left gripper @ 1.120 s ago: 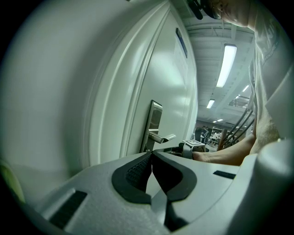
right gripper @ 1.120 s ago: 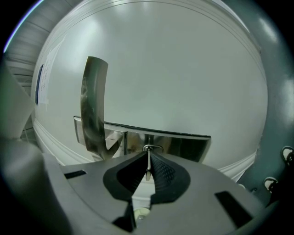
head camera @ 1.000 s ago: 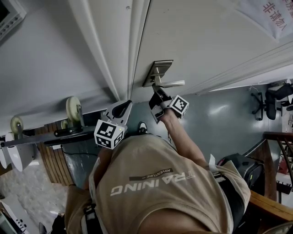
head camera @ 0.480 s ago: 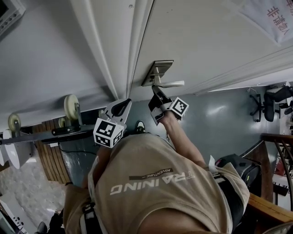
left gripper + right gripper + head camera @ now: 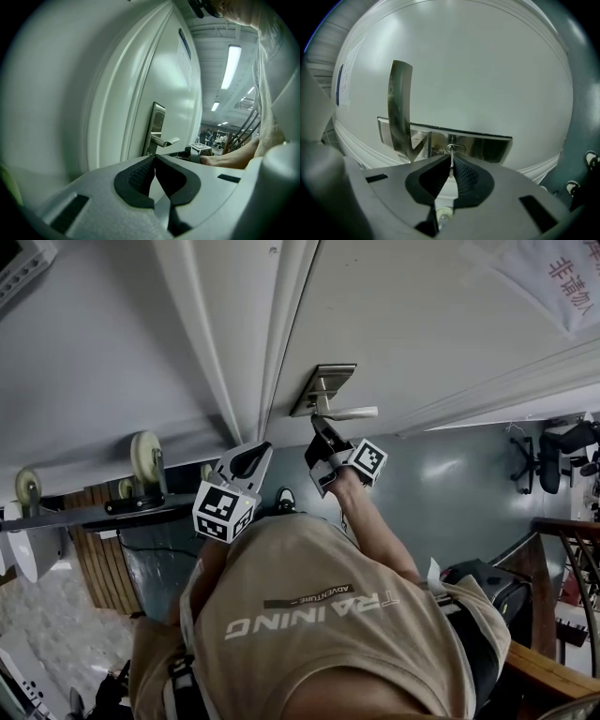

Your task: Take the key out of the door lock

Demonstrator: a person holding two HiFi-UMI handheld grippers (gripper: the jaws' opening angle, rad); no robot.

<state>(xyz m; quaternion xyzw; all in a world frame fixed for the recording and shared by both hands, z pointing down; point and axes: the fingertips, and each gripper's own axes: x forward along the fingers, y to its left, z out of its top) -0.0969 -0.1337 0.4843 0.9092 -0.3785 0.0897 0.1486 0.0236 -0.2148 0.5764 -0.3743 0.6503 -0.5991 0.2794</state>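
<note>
Right hand-held gripper (image 5: 451, 158) clamped on key (image 5: 450, 162); key seated in lock plate (image 5: 487, 147). Lever handle (image 5: 400, 108) stands just left of the jaws, apart from them; bare plate lies to their right. Left hand-held gripper (image 5: 154, 158) closed, empty, near door edge (image 5: 277, 371). Neither gripper has shifted since the earlier frames.

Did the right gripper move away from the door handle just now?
No. The right gripper still sits just under the door handle in the head view, same as before.

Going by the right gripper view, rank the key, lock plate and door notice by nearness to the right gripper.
1. Key, pinched in the right gripper.
2. Lock plate, just behind it.
3. Door notice, far left.
</note>
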